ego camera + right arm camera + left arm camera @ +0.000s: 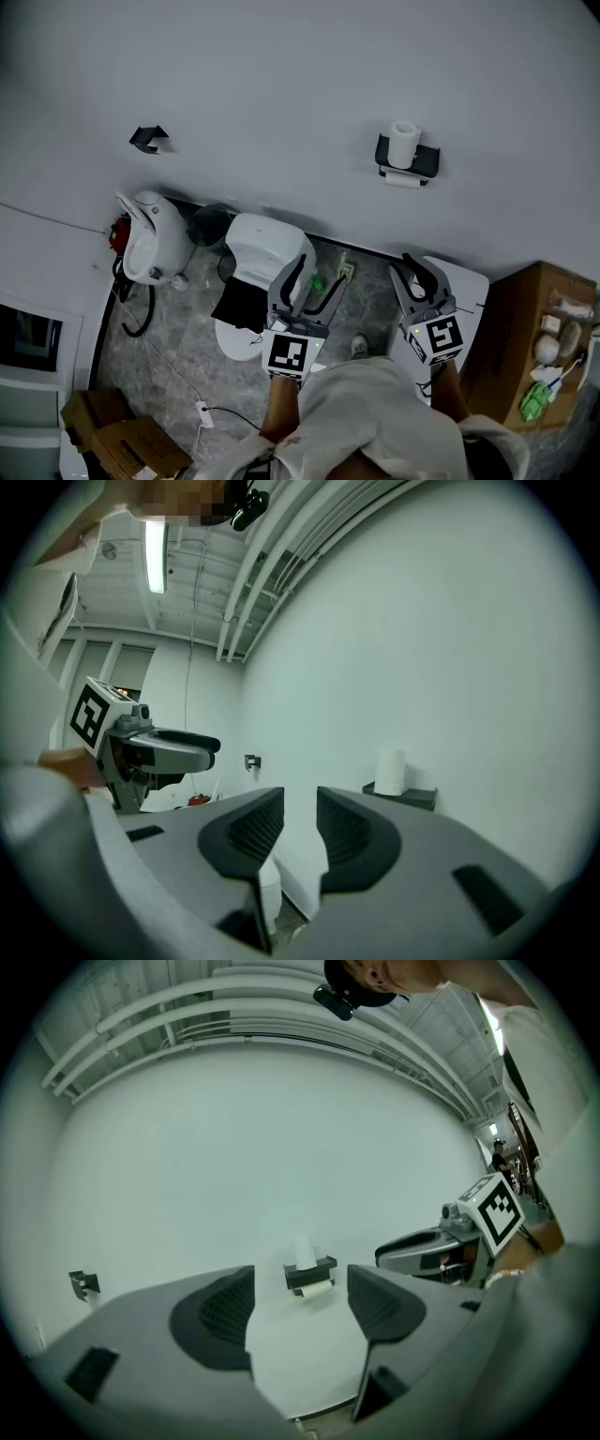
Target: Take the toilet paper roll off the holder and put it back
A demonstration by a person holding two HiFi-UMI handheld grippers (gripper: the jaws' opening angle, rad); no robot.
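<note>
A black toilet paper holder [409, 159] is fixed to the white wall. One white roll [404, 142] stands upright on its top shelf, and a second roll [403, 180] hangs under it. Both grippers are held well back from the wall, over the floor. My left gripper [306, 284] is open and empty; in its own view the holder [312, 1273] and upright roll [304, 1250] show far off between its jaws. My right gripper [420, 274] is empty, its jaws a narrow gap apart. In its view the upright roll [390, 772] stands on the holder [405, 796], to the right.
A white toilet [256, 270] stands against the wall below my left gripper. A black hook [148, 139] sits on the wall at left, above a white fixture [150, 234]. Cardboard boxes [122, 436] lie at lower left; a brown box [525, 328] with small items stands at right.
</note>
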